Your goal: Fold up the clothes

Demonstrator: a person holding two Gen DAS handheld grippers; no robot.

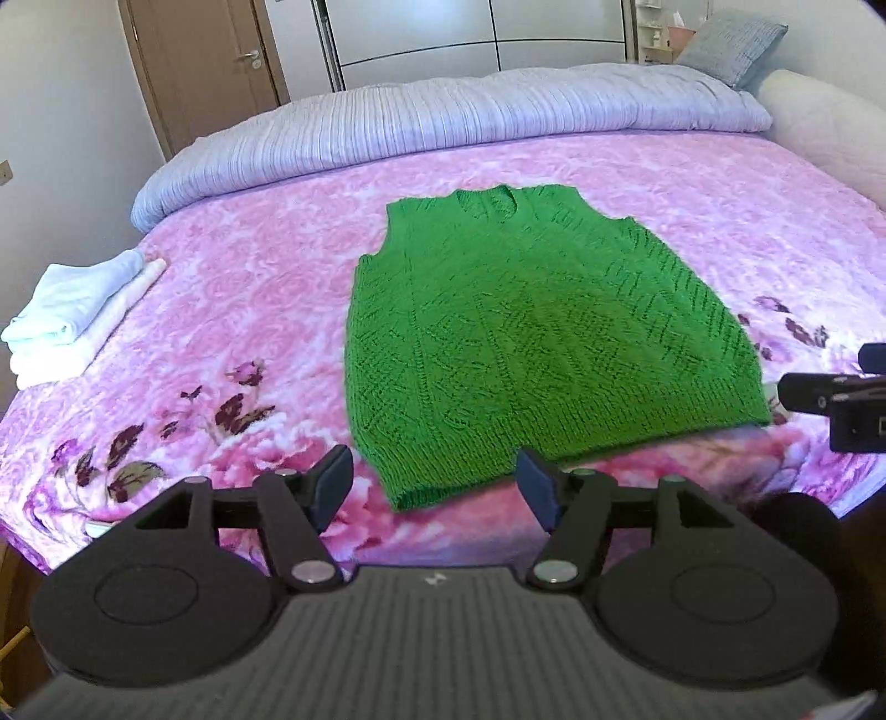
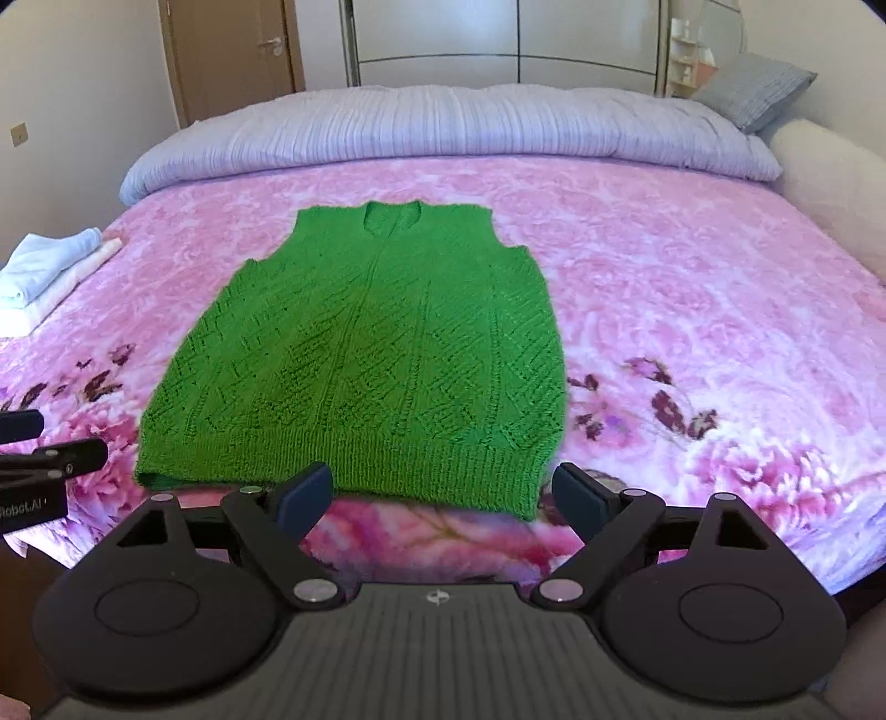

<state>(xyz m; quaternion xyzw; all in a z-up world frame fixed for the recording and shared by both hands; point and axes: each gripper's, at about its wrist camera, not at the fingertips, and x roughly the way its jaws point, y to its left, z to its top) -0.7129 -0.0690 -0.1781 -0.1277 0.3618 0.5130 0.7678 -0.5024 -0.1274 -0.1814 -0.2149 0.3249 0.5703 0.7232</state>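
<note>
Pink flowered bedspread (image 1: 232,288) covers a wide bed in a bedroom, and a rolled lilac duvet (image 1: 443,127) lies across its far side. Behind the bed stand a brown door (image 1: 205,61) and pale wardrobe panels (image 2: 498,39). A grey pillow (image 2: 758,94) leans in the far right corner. Near the left edge of the bed rests a small stack of folded white towels (image 1: 77,310).

On the middle of the bedspread a green knitted vest (image 1: 531,332) is spread flat, with its neck opening toward the duvet and its ribbed hem toward the cameras. It is not folded.

The left gripper (image 1: 434,487) hangs above the near edge of the bed with its jaws apart and nothing between them. In the left wrist view the near left corner of the hem shows in the gap between the two blue pads (image 1: 332,487), but the pads do not touch it and the vest lies farther away on the bed.

The right gripper (image 2: 443,495) has its jaws spread wide and released. In the right wrist view the hem runs just beyond the fingertips (image 2: 578,498), and its near right corner shows between them, apart from both pads. Each gripper appears at the side edge of the other's view.
</note>
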